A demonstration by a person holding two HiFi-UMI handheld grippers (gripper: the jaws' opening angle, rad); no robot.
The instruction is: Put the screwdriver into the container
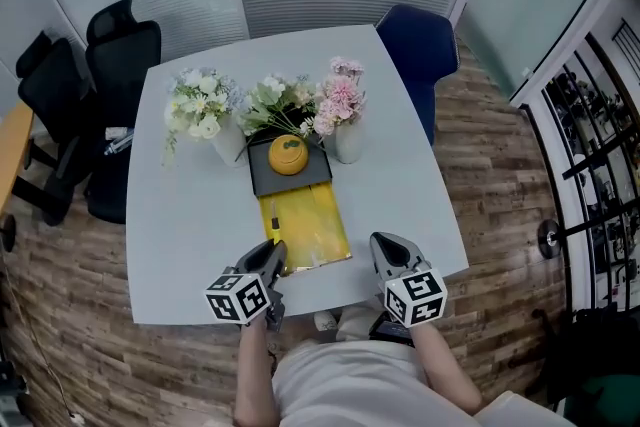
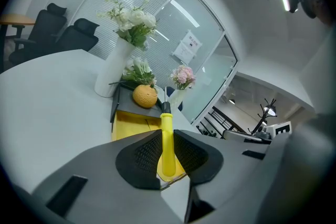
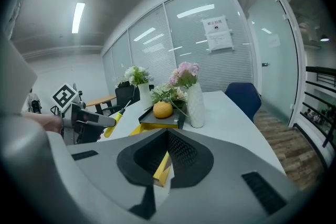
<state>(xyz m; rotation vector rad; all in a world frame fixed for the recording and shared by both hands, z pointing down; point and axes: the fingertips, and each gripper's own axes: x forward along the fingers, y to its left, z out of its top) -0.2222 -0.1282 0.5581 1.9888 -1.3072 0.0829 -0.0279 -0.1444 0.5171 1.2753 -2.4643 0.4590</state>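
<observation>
White surface (image 1: pixel 190 235). Yellow container (image 1: pixel 315 225) lying open near front edge, between both tongs. Left tongs (image 2: pixel 167 136) pinching yellow screwdriver (image 2: pixel 167 152) by handle, shaft pointing forward along container's left edge. Right tongs (image 3: pixel 167 136) pressed together, empty, just right of container.

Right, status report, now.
Left tongs shut on screwdriver, at yellow container's near edge, not in yet. Right tongs shut, empty. Nothing in the way.

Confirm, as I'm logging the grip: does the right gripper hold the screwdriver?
No, the screwdriver is clamped between the jaws of the left gripper.
</observation>
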